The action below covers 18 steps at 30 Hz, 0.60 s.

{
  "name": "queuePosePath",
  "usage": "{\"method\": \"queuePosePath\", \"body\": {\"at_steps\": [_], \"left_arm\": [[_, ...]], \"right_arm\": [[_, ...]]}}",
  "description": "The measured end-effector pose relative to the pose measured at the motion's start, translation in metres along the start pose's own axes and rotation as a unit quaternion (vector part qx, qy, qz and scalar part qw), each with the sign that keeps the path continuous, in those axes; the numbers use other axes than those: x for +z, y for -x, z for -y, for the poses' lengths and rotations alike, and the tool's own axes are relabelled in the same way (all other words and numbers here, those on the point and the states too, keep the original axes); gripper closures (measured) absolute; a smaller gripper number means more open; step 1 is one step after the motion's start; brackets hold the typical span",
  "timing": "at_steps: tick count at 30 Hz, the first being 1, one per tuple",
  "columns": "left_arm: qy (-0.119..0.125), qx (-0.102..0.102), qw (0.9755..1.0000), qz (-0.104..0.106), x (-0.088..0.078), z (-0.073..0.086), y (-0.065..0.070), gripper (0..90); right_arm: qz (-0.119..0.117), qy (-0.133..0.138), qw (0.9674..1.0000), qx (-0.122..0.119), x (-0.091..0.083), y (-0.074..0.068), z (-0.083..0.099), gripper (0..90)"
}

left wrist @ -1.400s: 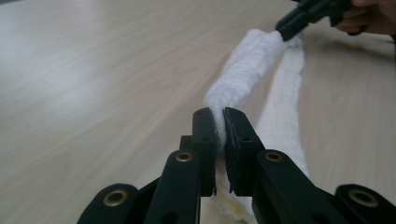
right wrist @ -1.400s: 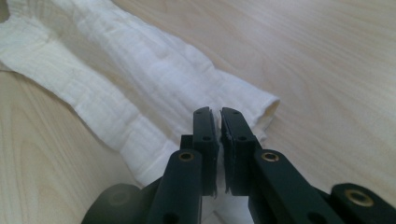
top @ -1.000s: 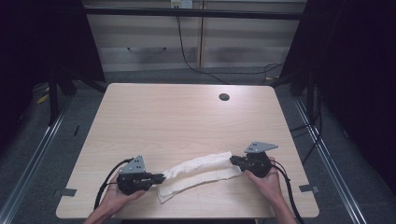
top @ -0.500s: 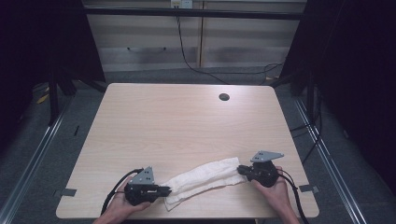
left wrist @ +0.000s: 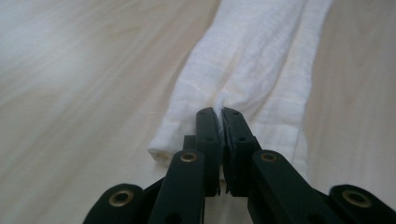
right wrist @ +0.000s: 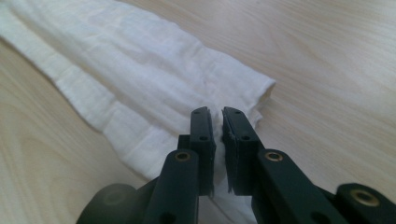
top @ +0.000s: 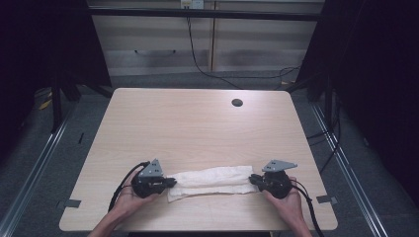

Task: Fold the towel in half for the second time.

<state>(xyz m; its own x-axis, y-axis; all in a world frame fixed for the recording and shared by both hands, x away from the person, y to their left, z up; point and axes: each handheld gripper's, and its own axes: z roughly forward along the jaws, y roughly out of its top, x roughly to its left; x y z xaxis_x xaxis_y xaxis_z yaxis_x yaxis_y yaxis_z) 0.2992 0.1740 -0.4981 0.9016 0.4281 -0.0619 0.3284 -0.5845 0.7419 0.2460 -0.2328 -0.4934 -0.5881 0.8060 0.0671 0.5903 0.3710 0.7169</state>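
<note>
White folded cloth (top: 211, 182) lies stretched across the wooden table (top: 197, 128) between my claws: left gripper (top: 169, 182) pinches one end, right gripper (top: 253, 179) pinches the other.

long white folded cloth (top: 211, 180): woven fabric, matt, fine crinkled weave, soft creases along the folds; looks like gauze or thin cotton towel
pale rectangular wooden table (top: 197, 128): light wood-grain top, smooth, low satin sheen, faint glare patches in both gripper views
left black two-jaw gripper (left wrist: 220, 117): jaws look like matt black plastic, faces closed on a cloth fold; brass-coloured metal rivets, slightly shiny
right black two-jaw gripper (right wrist: 215, 116): same matt black plastic, edges a bit rough; brass-look rivets, cloth pinched between the jaws
grey three-cornered plate (top: 279, 165): flat grey, matt; metal or plastic unclear
round dark grommet hole (top: 237, 102): dark, matt; material unclear
</note>
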Motion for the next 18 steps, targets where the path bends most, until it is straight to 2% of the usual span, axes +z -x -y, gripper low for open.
{"method": "queuePosePath", "body": {"at_steps": [3, 5, 7, 9, 10, 12, 14, 15, 18], "left_arm": [[0.02, -0.01, 0.9998, -0.001, -0.004, -0.003, -0.003, 86.2], [0.05, -0.018, 0.9985, 0.008, -0.012, -0.006, -0.001, 86.3], [0.074, -0.013, 0.9971, 0.013, -0.023, -0.011, 0.004, 86.3], [0.084, -0.002, 0.9962, 0.025, -0.031, -0.015, 0.013, 86.2], [0.082, 0.007, 0.9961, 0.031, -0.033, -0.015, 0.016, 86.0], [0.076, 0.012, 0.996, 0.045, -0.035, -0.012, 0.024, 85.8], [0.065, 0.025, 0.9948, 0.075, -0.033, -0.007, 0.035, 85.5], [0.049, 0.032, 0.9947, 0.084, -0.03, -0.003, 0.041, 85.4], [0.018, 0.046, 0.9948, 0.089, -0.019, 0.007, 0.053, 85.4]], "right_arm": [[-0.004, 0.02, 0.9997, -0.013, -0.005, -0.006, -0.004, 82.8], [-0.007, 0.03, 0.9994, -0.014, -0.01, -0.009, -0.006, 83.9], [-0.009, 0.027, 0.9994, -0.019, -0.01, -0.012, -0.006, 84.0], [-0.009, 0.017, 0.9997, -0.016, -0.007, -0.013, -0.002, 83.8], [-0.01, 0.014, 0.9997, -0.019, -0.004, -0.012, -0.001, 83.8], [-0.006, -0.002, 0.9999, -0.012, -0.002, -0.013, 0.002, 83.7], [-0.009, -0.006, 0.9999, -0.008, -0.001, -0.012, 0.003, 83.7], [-0.008, -0.007, 0.9999, -0.006, -0.001, -0.011, 0.003, 84.0], [-0.007, -0.007, 0.9999, -0.001, 0.0, -0.009, 0.003, 84.0]]}}
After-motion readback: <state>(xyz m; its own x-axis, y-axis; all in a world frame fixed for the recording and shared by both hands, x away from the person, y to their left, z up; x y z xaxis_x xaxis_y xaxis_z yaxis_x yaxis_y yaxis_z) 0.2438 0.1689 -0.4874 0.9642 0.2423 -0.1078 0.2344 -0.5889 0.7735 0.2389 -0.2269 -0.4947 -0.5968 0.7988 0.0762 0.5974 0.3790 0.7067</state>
